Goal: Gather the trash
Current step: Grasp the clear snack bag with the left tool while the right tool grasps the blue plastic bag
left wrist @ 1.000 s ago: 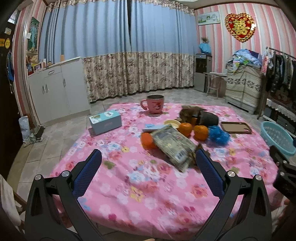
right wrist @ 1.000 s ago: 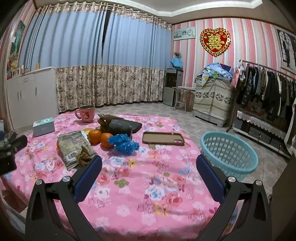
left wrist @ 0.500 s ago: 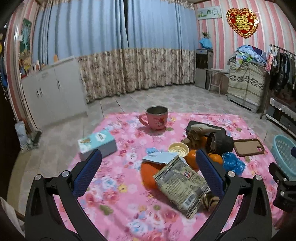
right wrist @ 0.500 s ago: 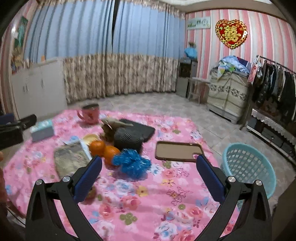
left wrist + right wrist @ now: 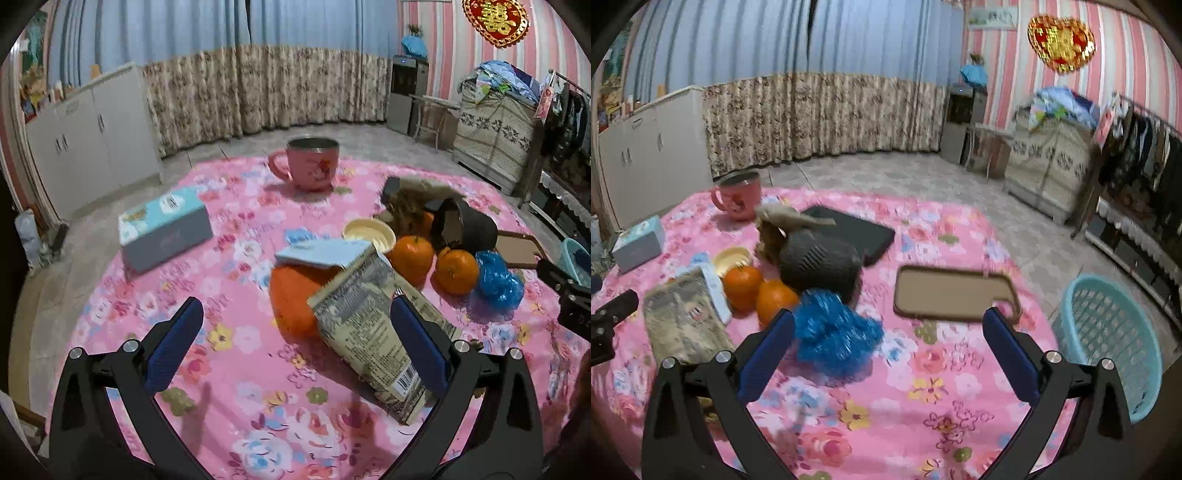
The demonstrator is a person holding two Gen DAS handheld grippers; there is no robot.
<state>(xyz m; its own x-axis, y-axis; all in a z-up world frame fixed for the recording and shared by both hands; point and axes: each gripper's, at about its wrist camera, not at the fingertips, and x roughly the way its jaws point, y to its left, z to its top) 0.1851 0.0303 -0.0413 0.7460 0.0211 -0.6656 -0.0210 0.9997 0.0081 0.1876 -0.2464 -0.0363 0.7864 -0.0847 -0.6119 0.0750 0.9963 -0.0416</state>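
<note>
Two open grippers over a cluttered pink floral tablecloth (image 5: 229, 373).

Left gripper (image 5: 295, 347) spread wide, empty, hovering with the printed snack wrapper (image 5: 373, 332) just inside its right finger, wrapper propped on a large orange (image 5: 295, 299). Farther left, a tissue box (image 5: 166, 229); behind, a pink mug (image 5: 314, 164). Right gripper (image 5: 888, 354) likewise released, gripping nothing, with crumpled blue plastic (image 5: 834, 336) touching its left finger. Beyond, a brown phone case (image 5: 953, 293); off the table at right, a teal basket (image 5: 1108, 343).
</note>
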